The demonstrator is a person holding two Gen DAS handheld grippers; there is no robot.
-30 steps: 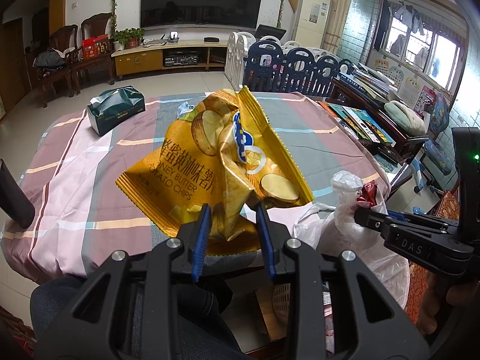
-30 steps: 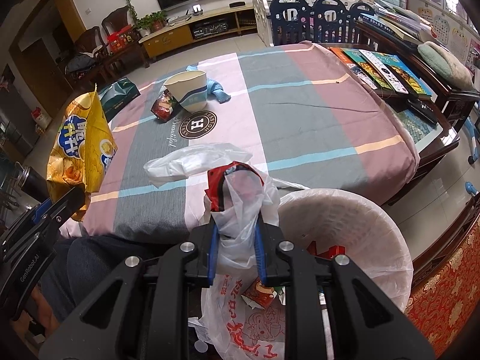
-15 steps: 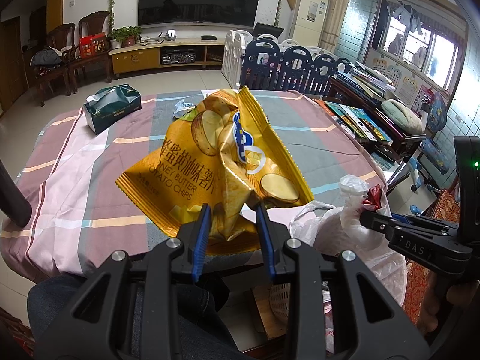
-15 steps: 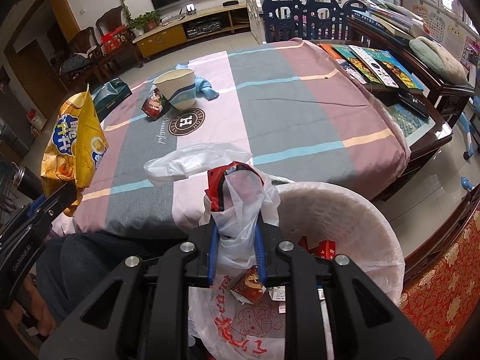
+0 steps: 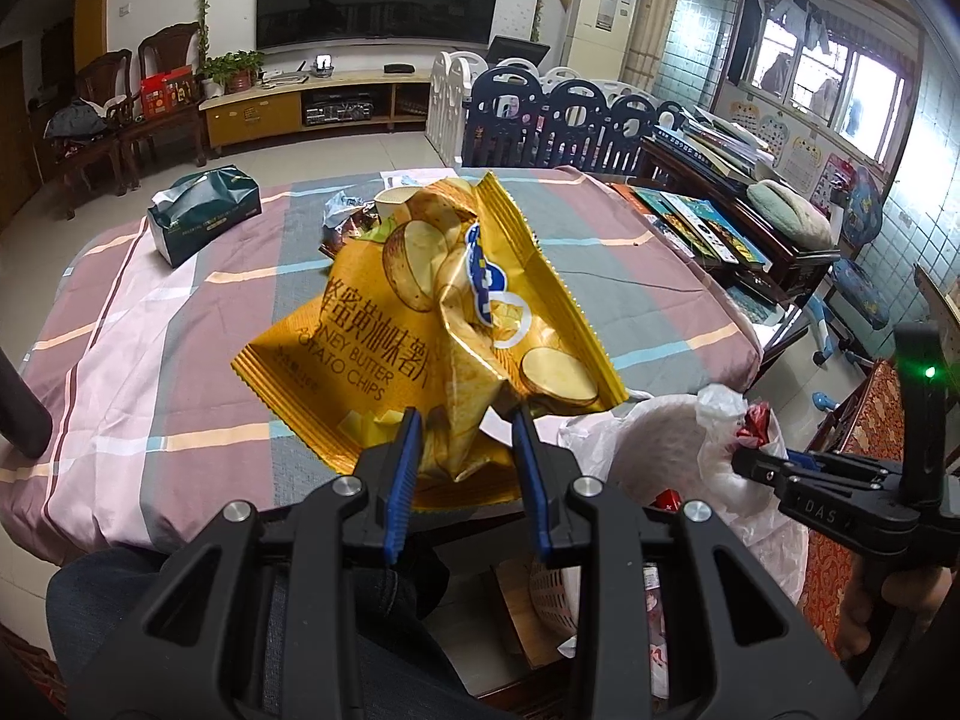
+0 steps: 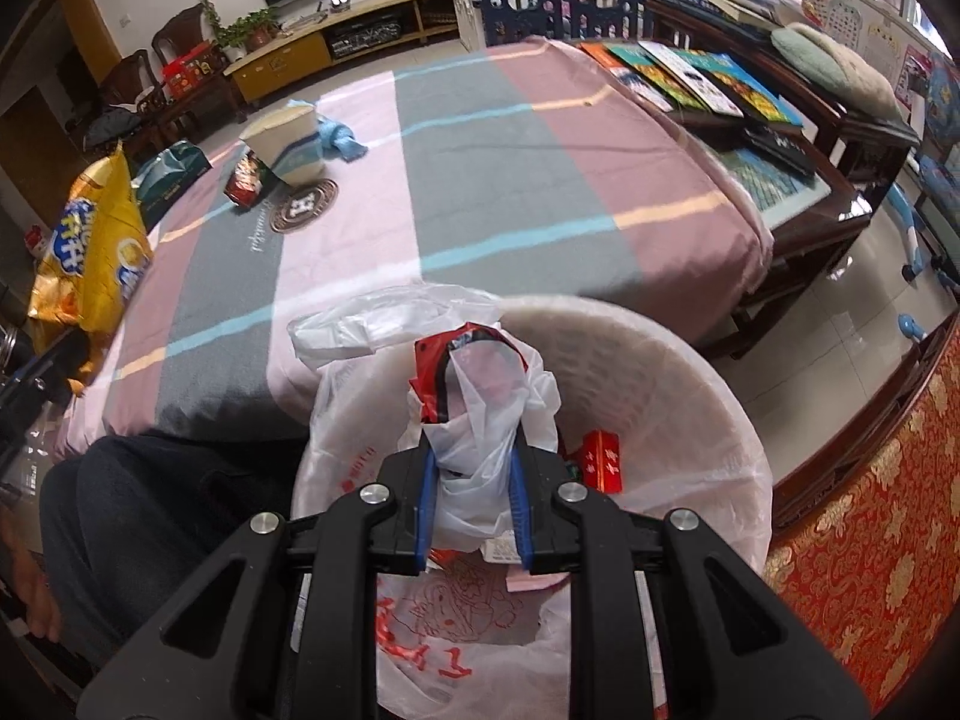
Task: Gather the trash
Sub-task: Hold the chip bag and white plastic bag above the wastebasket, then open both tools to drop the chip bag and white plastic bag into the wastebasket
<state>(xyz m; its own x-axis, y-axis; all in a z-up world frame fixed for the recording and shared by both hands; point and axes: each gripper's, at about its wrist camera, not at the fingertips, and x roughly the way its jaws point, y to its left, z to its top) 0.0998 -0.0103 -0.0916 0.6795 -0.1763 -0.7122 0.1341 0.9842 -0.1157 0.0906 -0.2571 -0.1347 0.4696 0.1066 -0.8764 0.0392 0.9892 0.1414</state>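
Observation:
My left gripper is shut on a crumpled yellow potato chip bag and holds it in the air over the near table edge; the bag also shows at the left of the right wrist view. My right gripper is shut on the white plastic bag liner of a white trash basket and holds its rim up. Red wrappers lie inside the basket. In the left wrist view the right gripper and the liner are at the lower right.
A striped cloth covers the table. On it lie a paper cup on its side, a red snack wrapper, a blue cloth and a green tissue pack. A low table with books stands right.
The left gripper has carried the chip bag a little rightward, nearer the basket. The right gripper has lifted the liner slightly and more of the basket's inside shows.

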